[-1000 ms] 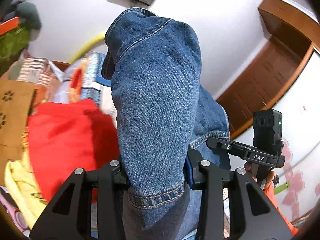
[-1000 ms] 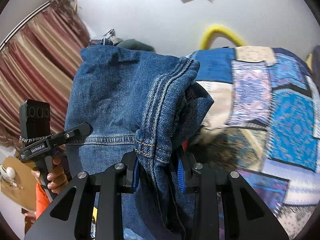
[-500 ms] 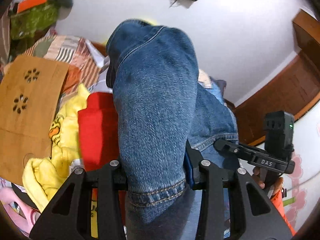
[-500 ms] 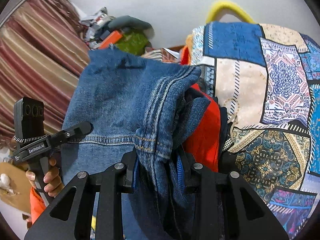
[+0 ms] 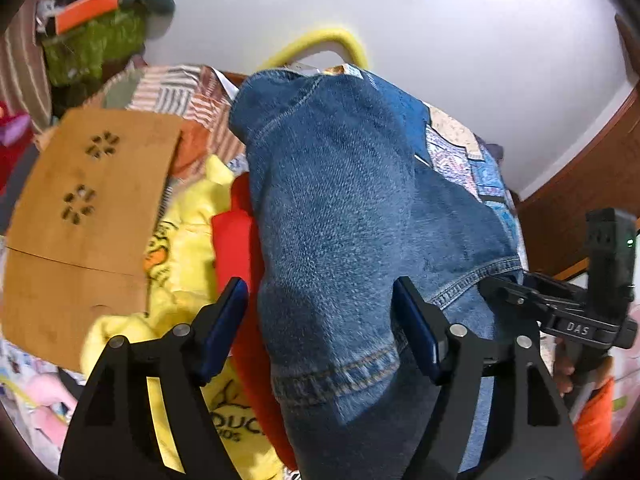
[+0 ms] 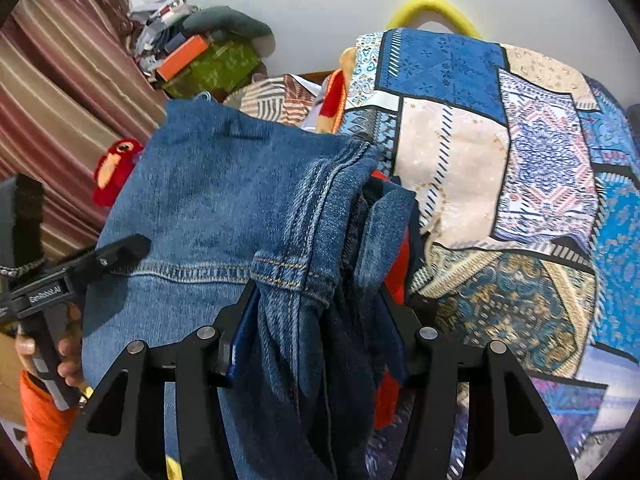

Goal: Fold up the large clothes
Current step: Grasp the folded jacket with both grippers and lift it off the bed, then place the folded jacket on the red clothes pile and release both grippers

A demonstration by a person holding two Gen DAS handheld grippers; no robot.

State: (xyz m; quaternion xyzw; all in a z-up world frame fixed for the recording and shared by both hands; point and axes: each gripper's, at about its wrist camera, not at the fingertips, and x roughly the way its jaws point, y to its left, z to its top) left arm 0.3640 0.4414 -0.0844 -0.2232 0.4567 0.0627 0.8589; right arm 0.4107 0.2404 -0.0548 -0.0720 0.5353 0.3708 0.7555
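Lying lengthwise away between parted left gripper [image 5: 320, 332] jaws, seemingly: jeans [image 5: 344, 216]

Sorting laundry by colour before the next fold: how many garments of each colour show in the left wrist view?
Blue: 1, the denim garment
Yellow: 1, the yellow garment
Red: 1, the red garment
Total: 3
The left gripper is open around the denim; the right gripper is shut on it.

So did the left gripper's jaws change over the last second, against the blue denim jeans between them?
Yes. The left gripper has opened: its blue pads now stand clear of the blue denim jeans.
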